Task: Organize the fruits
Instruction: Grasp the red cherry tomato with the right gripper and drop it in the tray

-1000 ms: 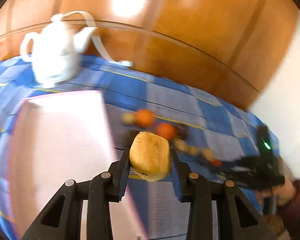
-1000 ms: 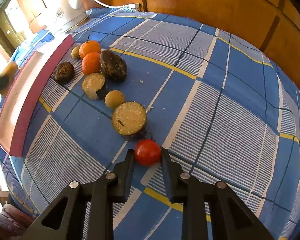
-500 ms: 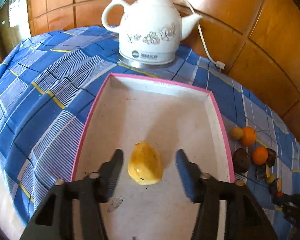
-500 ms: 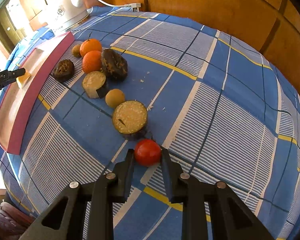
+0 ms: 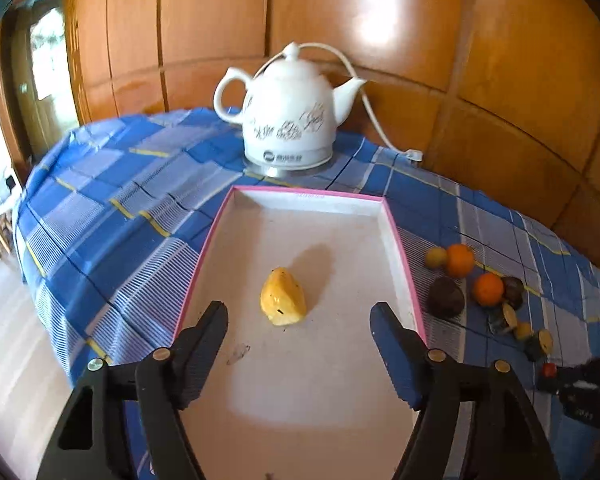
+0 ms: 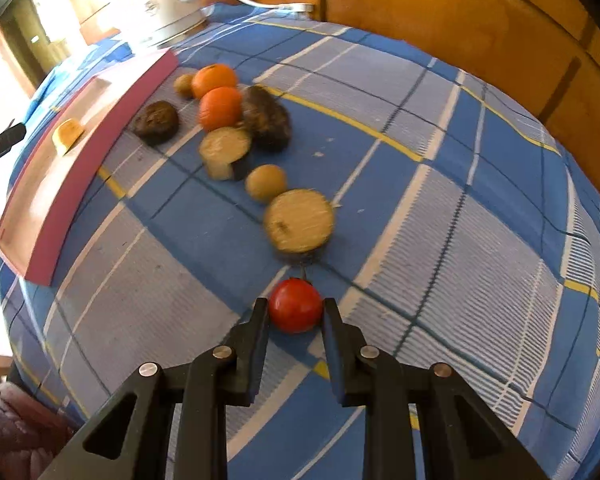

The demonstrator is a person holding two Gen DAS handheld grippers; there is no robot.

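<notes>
A yellow fruit piece (image 5: 283,297) lies in the pink-rimmed tray (image 5: 404,264), also seen in the right wrist view (image 6: 67,133). My left gripper (image 5: 300,320) is open and empty, just behind the piece and above the tray. My right gripper (image 6: 296,312) is shut on a red tomato (image 6: 295,305), held just above the cloth. In a row on the blue checked cloth lie two oranges (image 6: 220,107), dark fruits (image 6: 156,122), cut halves (image 6: 300,221) and small yellow fruits (image 6: 266,182).
A white electric kettle (image 5: 288,120) with a cord stands behind the tray by the wooden wall. The tray's side wall (image 6: 80,168) runs left of the fruit row. The table edge drops off at the left (image 5: 32,240).
My left gripper carried the yellow piece over the tray, opened and let it go, then drew back with its jaws wider. My right gripper stays shut on the tomato and has lifted slightly.
</notes>
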